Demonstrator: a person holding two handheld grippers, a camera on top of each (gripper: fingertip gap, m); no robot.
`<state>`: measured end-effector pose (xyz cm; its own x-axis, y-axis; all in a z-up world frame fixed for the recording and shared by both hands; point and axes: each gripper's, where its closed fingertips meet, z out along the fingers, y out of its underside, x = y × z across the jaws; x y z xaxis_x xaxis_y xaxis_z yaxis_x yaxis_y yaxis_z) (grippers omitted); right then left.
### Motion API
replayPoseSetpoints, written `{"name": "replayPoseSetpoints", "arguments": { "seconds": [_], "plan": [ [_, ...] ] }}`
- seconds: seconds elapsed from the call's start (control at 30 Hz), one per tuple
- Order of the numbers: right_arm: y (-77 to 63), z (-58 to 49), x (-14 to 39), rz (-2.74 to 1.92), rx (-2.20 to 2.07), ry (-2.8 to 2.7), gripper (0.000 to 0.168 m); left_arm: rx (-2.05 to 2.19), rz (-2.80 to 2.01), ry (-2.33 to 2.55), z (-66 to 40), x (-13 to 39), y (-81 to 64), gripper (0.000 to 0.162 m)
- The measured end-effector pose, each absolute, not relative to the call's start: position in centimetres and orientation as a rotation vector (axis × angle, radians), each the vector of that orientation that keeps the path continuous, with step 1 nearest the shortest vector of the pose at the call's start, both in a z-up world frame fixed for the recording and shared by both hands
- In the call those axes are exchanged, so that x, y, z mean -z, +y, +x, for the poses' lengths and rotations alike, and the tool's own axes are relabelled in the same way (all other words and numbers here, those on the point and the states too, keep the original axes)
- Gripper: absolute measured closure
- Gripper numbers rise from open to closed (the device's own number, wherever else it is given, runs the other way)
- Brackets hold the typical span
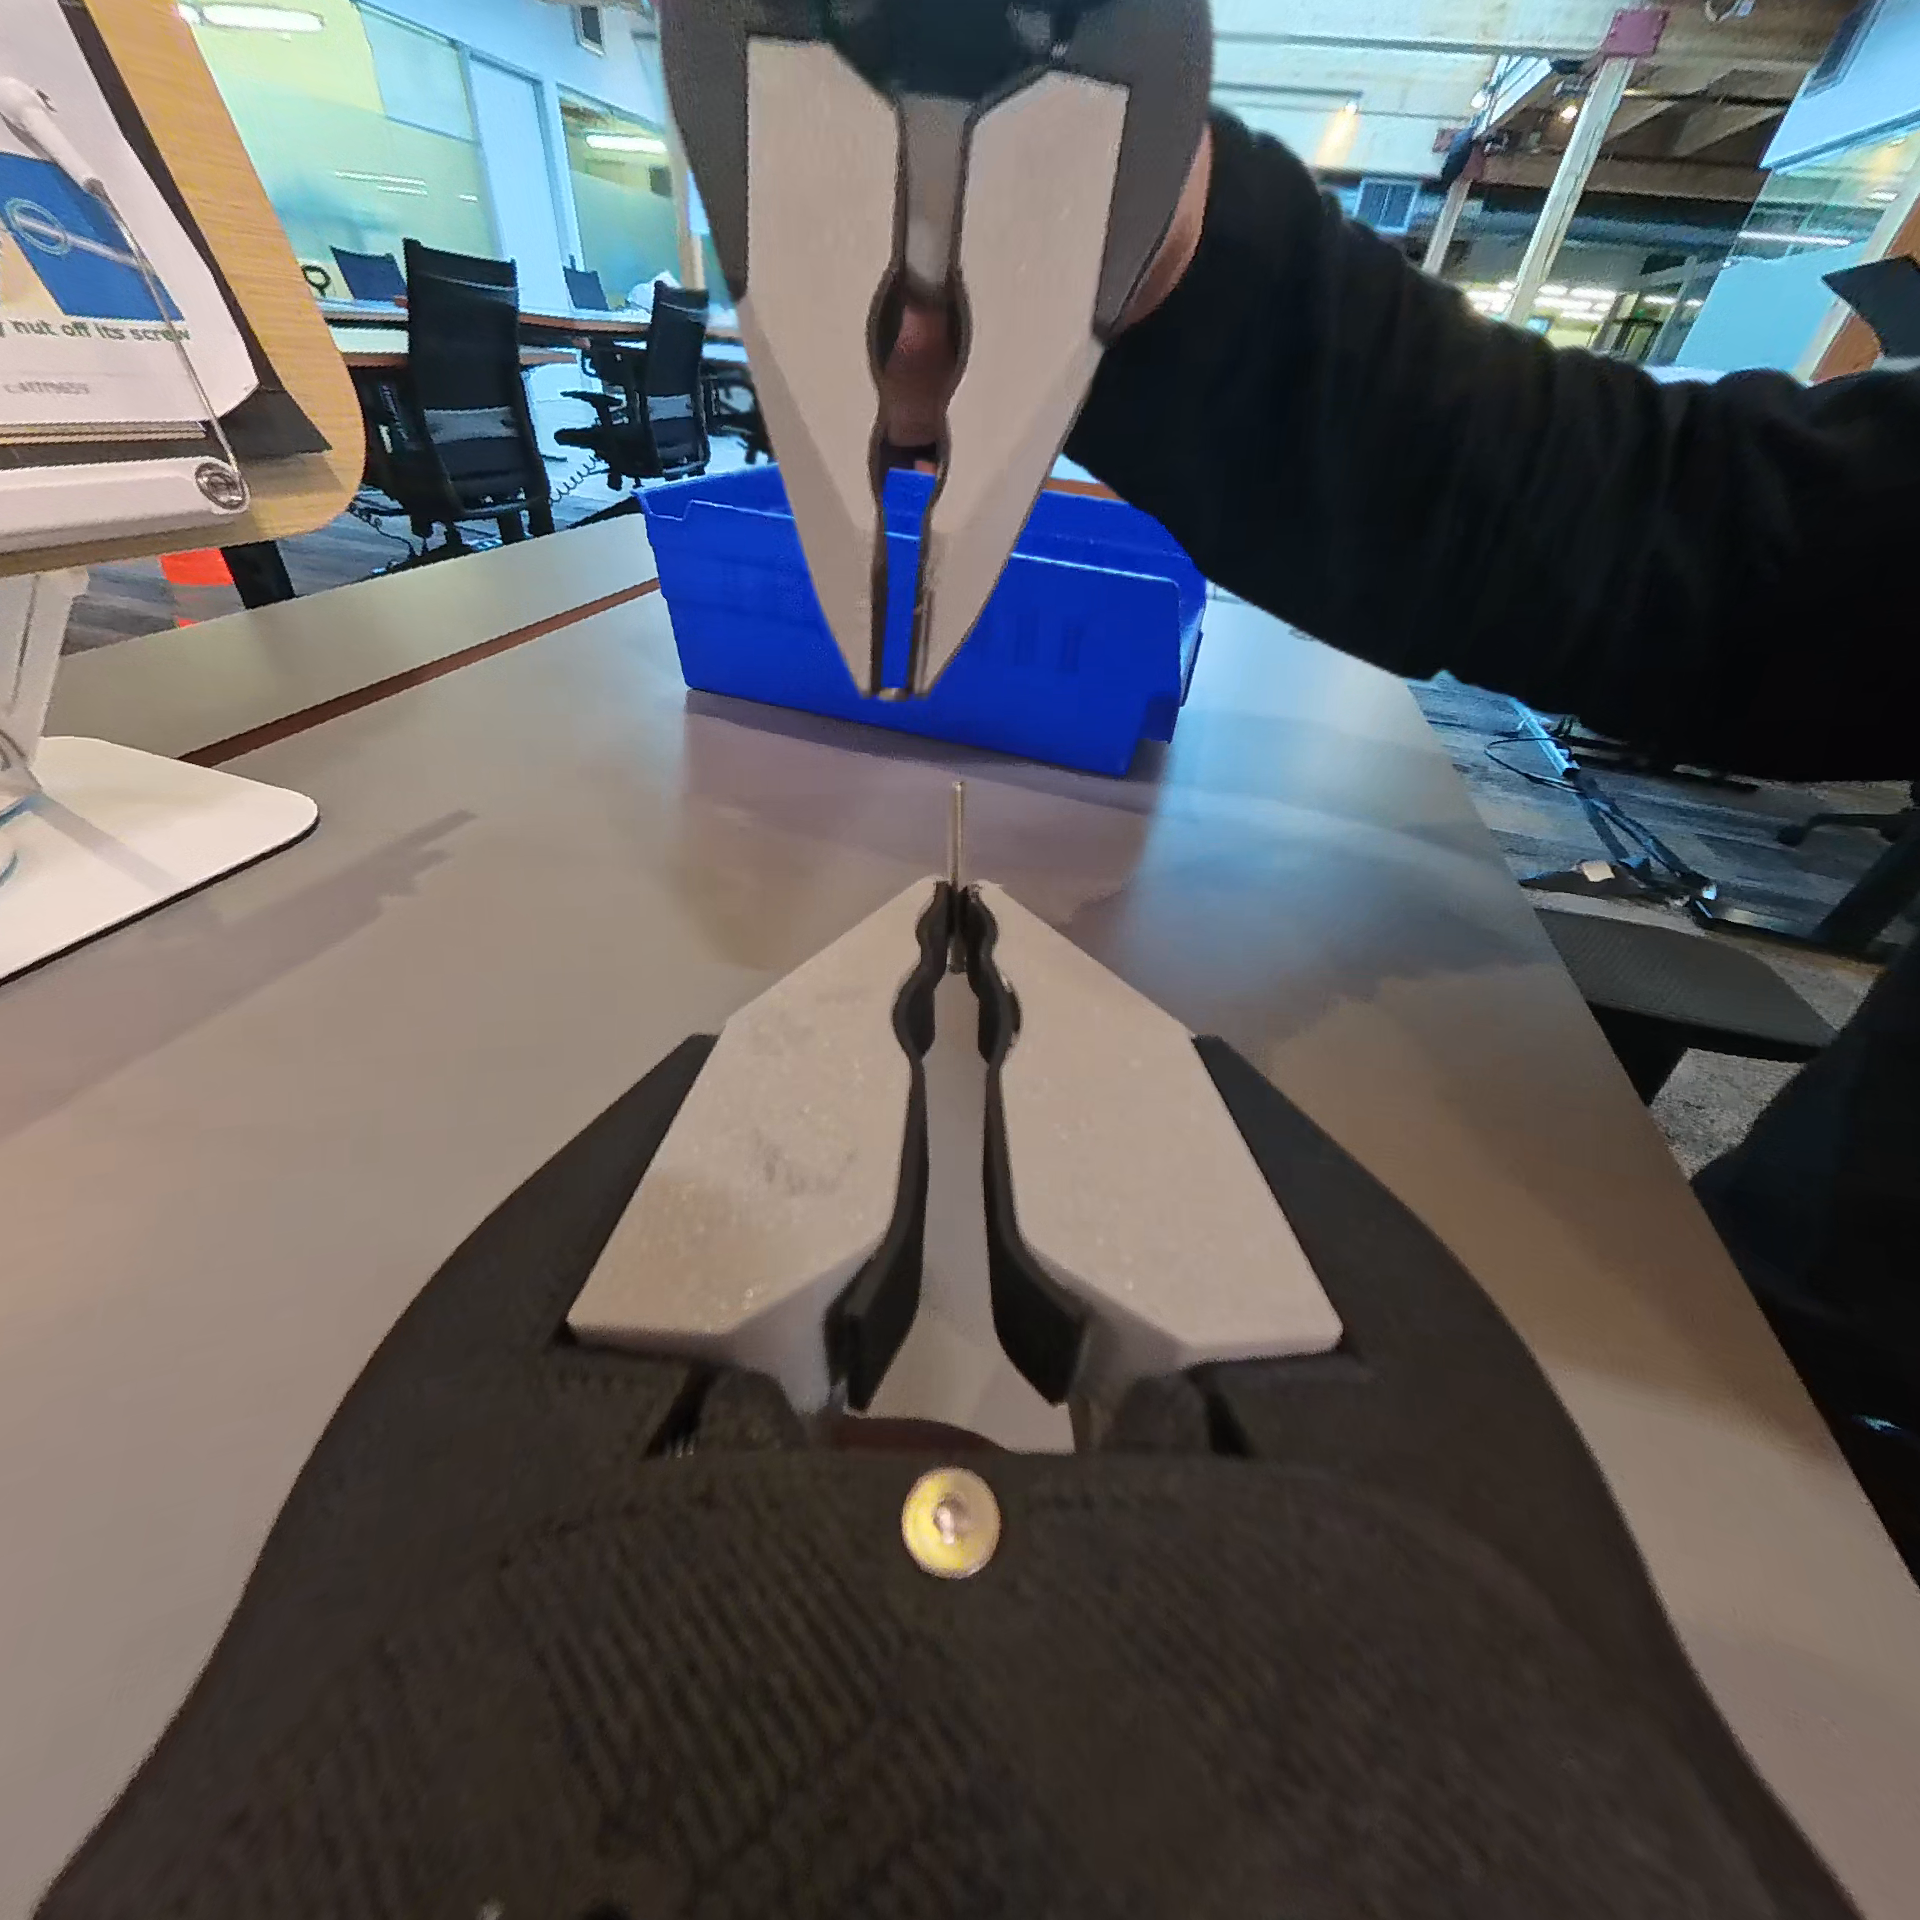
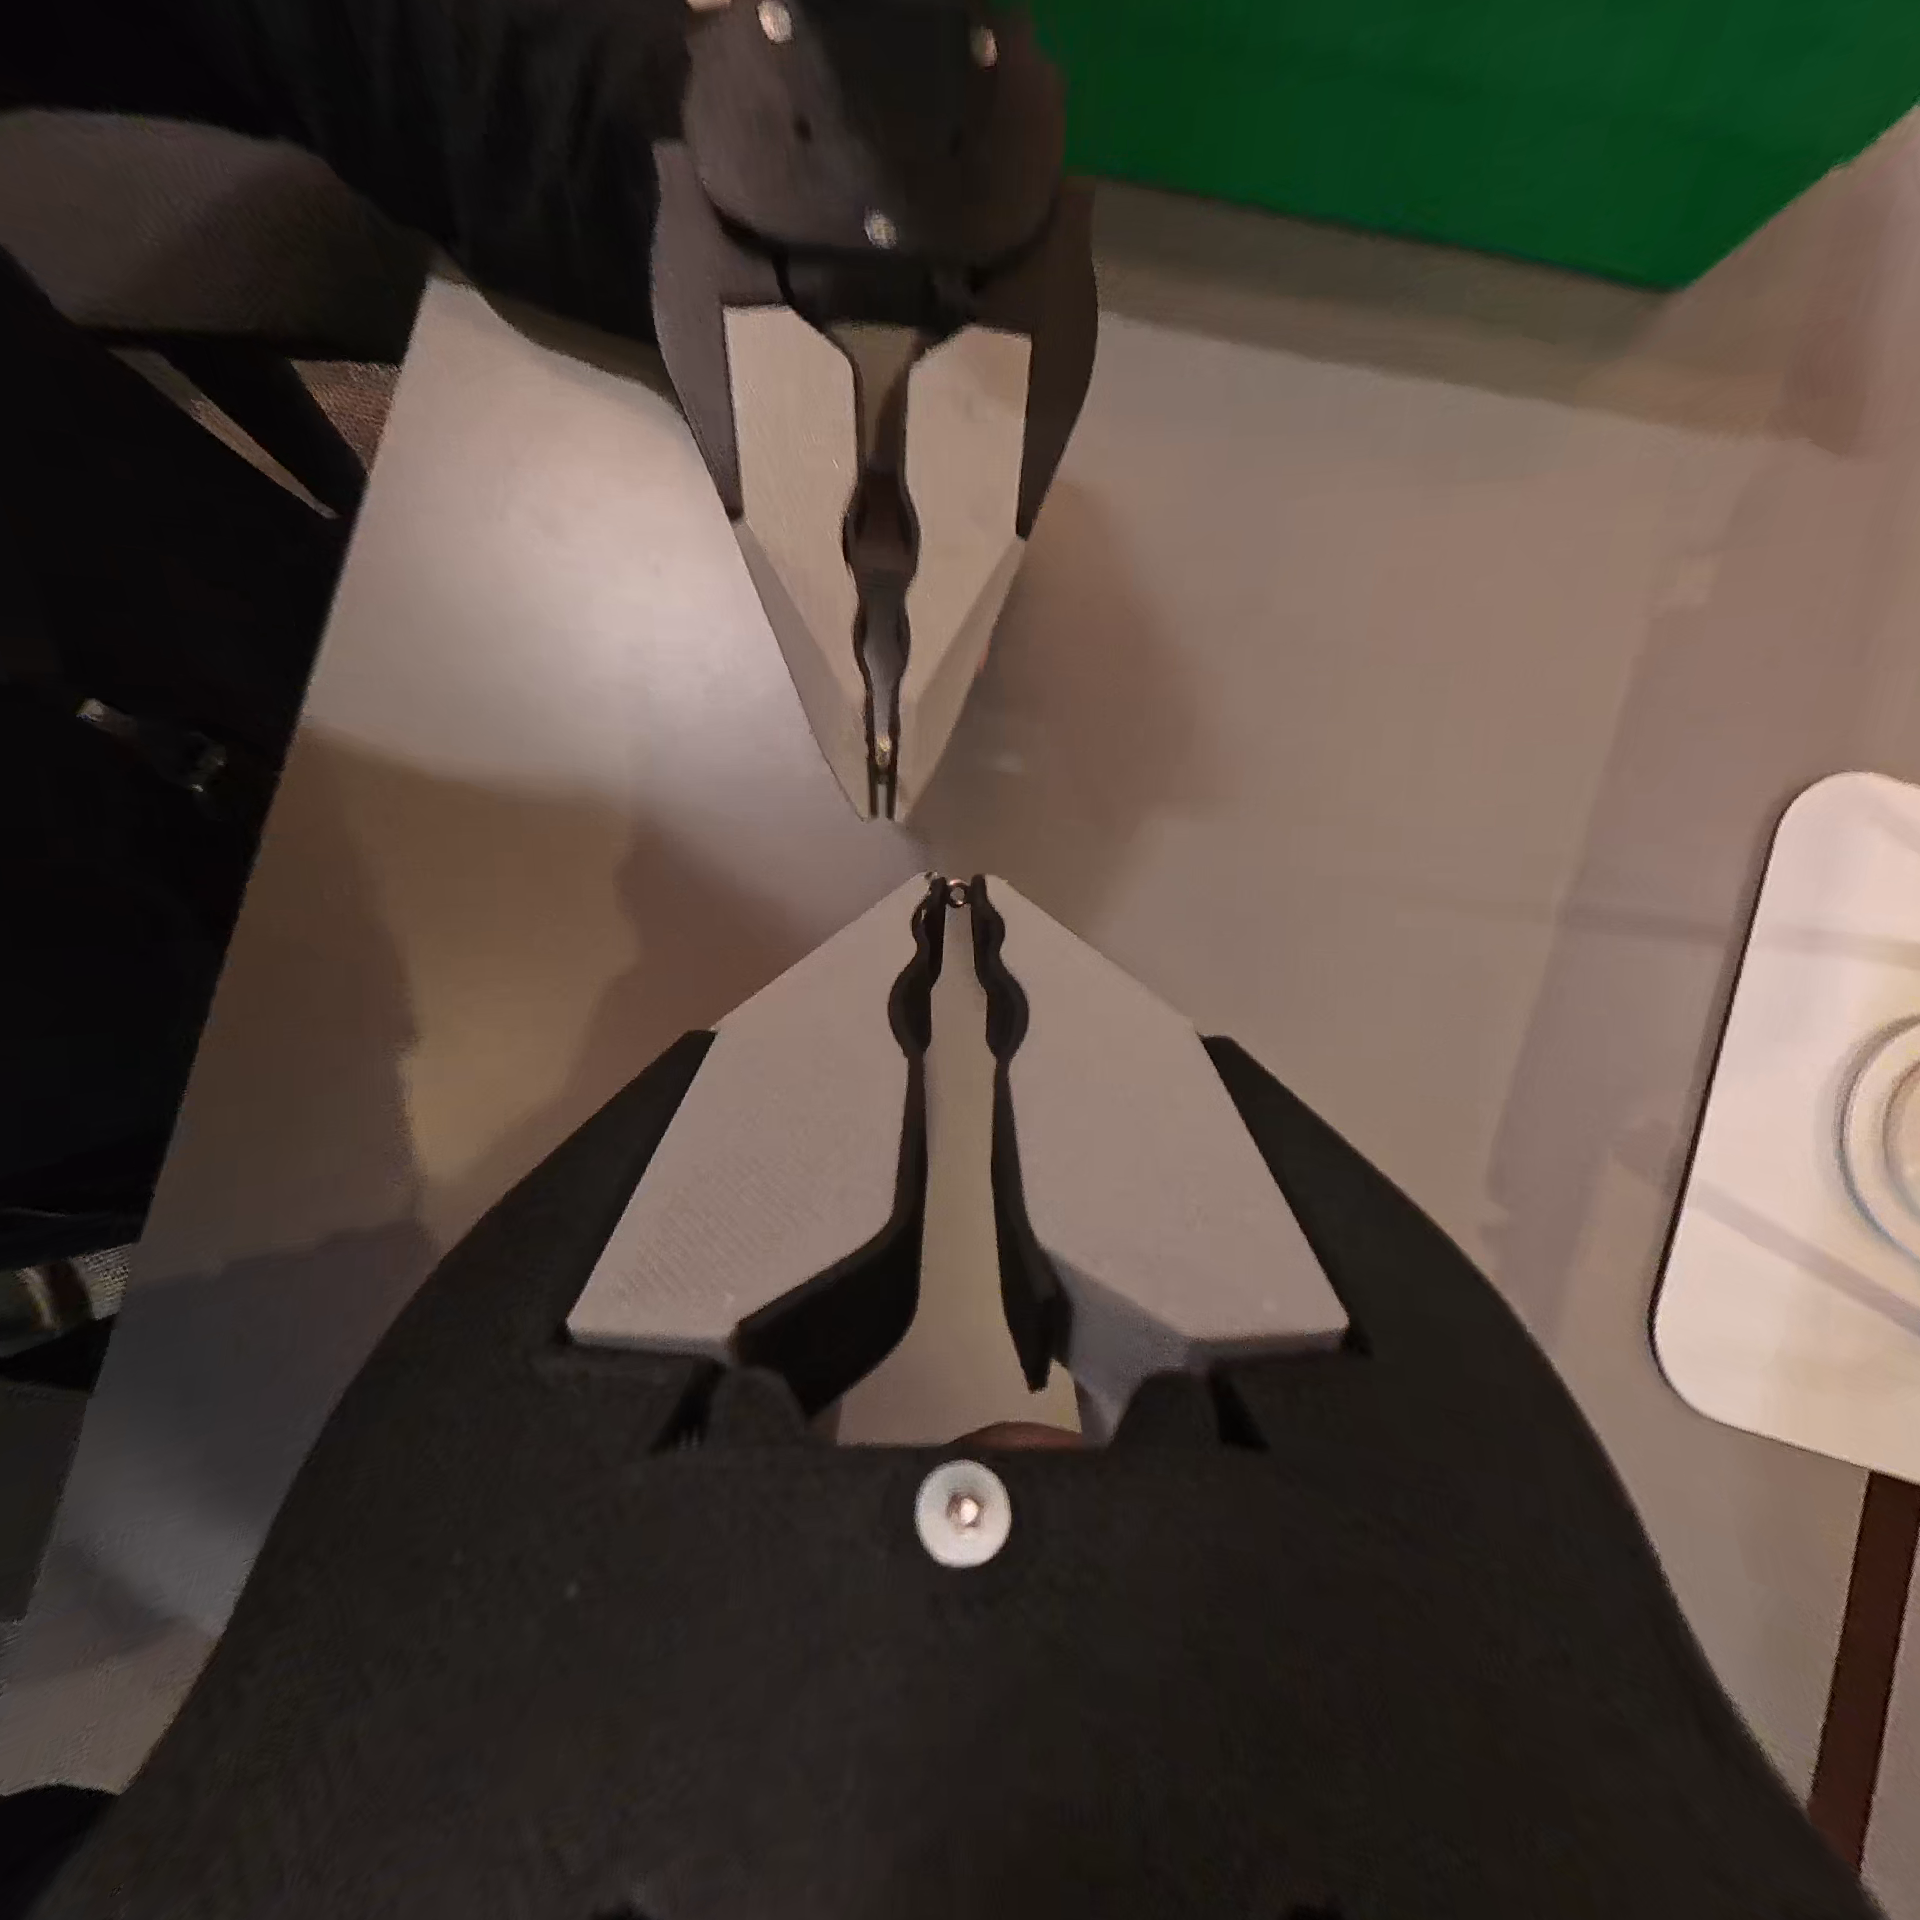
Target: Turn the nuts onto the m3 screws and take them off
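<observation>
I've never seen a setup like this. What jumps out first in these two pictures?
Two grey pointed grippers meet tip to tip above a grey table. The left gripper pinches a thin upright screw; the right gripper, coming down from above, holds a tiny nut apart from the screw's tip. Behind them on the table sits a bright blue bin, and a person's black sleeve reaches in from the right.

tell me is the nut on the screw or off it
Off: the nut sits pinched in the right gripper, clear of the screw in the left gripper.
</observation>
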<state>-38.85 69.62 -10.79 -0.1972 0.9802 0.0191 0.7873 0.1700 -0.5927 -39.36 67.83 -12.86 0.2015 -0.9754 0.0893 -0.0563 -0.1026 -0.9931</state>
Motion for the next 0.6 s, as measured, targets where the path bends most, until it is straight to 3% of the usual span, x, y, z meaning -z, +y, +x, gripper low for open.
{"name": "replayPoseSetpoints", "arguments": {
  "seconds": [0.6],
  "plan": [
    [67.7, -40.9, 10.0, -1.595, -0.606, -2.170, 0.167, 1.113, -1.418, 1.047, -39.3, 12.7, 67.8, 0.162]
  ]
}}
